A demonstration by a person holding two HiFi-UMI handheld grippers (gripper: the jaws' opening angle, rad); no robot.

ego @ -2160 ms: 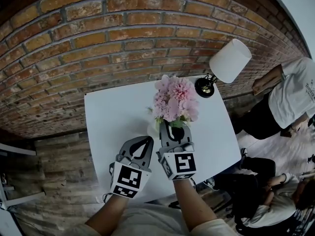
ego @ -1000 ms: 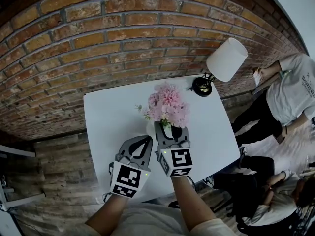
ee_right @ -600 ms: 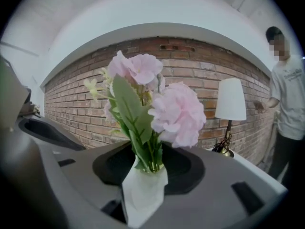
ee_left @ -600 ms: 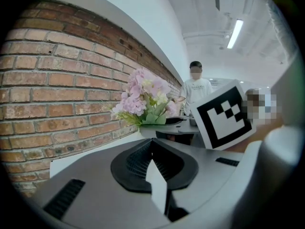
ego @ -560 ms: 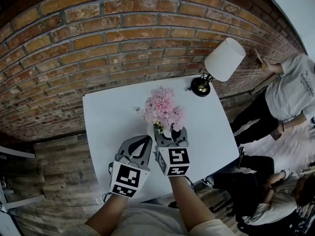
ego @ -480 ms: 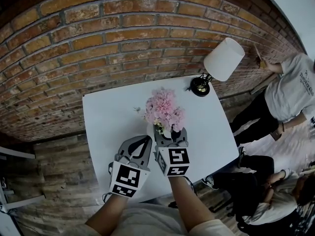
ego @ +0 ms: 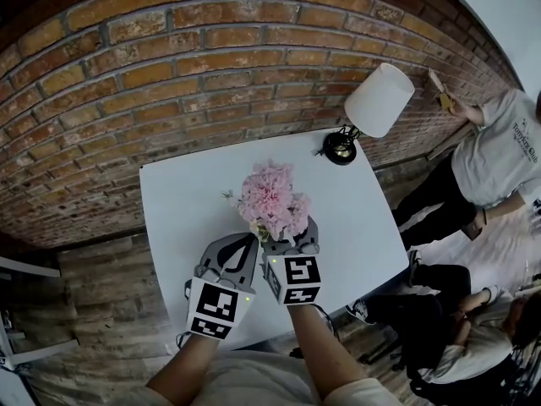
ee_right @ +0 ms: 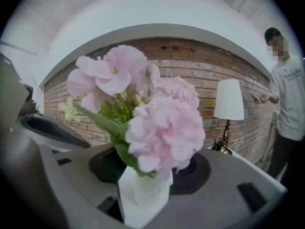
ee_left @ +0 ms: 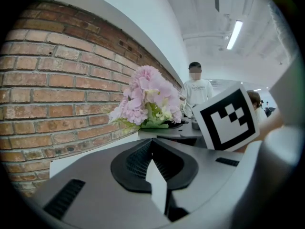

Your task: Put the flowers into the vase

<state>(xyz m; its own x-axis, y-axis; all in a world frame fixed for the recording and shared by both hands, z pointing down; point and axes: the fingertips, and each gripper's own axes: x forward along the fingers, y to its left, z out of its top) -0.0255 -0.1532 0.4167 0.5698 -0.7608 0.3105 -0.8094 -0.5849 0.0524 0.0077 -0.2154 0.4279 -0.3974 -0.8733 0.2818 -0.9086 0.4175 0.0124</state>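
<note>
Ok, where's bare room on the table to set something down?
The left half of the table is bare, from the flowers to its left edge. So is the far strip along the brick wall, left of the lamp, and the right side before the lamp. Crowded: the near centre, around the flowers.

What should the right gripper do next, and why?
Probably draw the right gripper straight back, jaws kept wide. The flowers already stand in the white vase. The gripper's jaws have just been opening, and the vase sits between them, apparently clear of the pads; a sideways move could tip it.
</note>
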